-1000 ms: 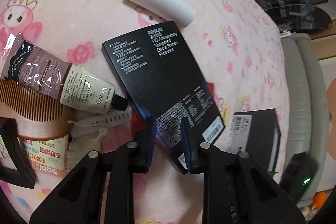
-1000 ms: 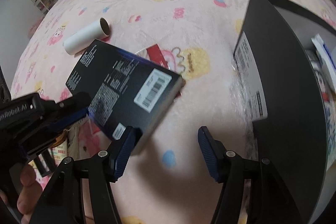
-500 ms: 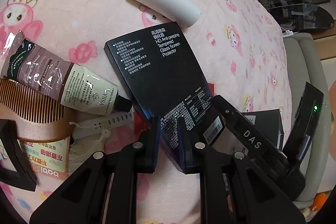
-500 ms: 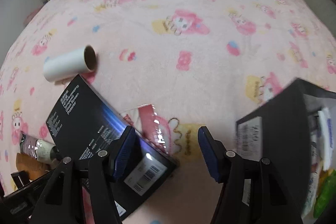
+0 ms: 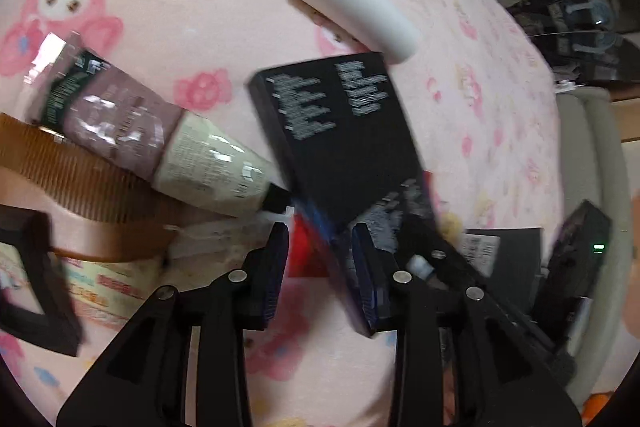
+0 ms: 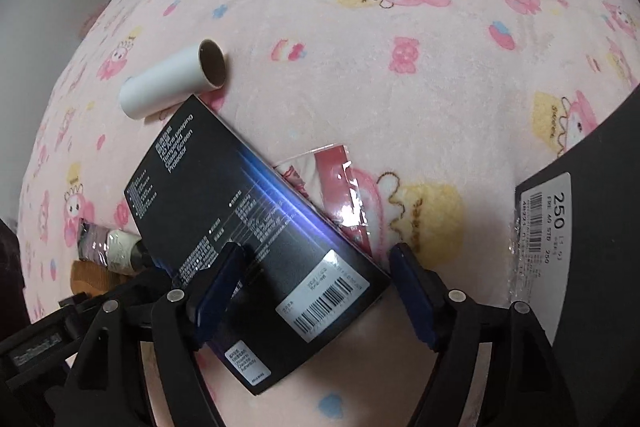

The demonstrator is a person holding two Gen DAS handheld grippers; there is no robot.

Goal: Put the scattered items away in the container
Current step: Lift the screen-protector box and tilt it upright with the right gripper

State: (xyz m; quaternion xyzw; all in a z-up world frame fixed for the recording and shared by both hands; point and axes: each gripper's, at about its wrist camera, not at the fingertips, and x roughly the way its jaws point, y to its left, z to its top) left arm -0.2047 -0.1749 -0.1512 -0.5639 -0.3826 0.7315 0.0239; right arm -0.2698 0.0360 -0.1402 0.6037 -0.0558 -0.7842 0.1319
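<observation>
A black screen-protector box (image 5: 344, 143) (image 6: 248, 239) lies tilted on the pink blanket. My left gripper (image 5: 320, 263) stands at its near corner with the jaws apart, one finger on each side of the box edge. My right gripper (image 6: 312, 291) is open and straddles the box's barcode end. A white cardboard roll (image 5: 356, 7) (image 6: 172, 83) lies beyond the box. A hand-cream tube (image 5: 152, 143) and a brown comb (image 5: 80, 183) lie to the left. The black container (image 6: 592, 247) is at the right.
A red packet (image 6: 340, 187) lies under the box's right side. A black frame (image 5: 36, 279) and a printed paper packet (image 5: 100, 287) lie at the lower left. A grey sofa edge (image 5: 592, 163) runs along the right.
The left gripper's jaws have widened around the box edge. The right gripper has come down and closer, its open fingers now straddling the barcode end. The box has shifted slightly.
</observation>
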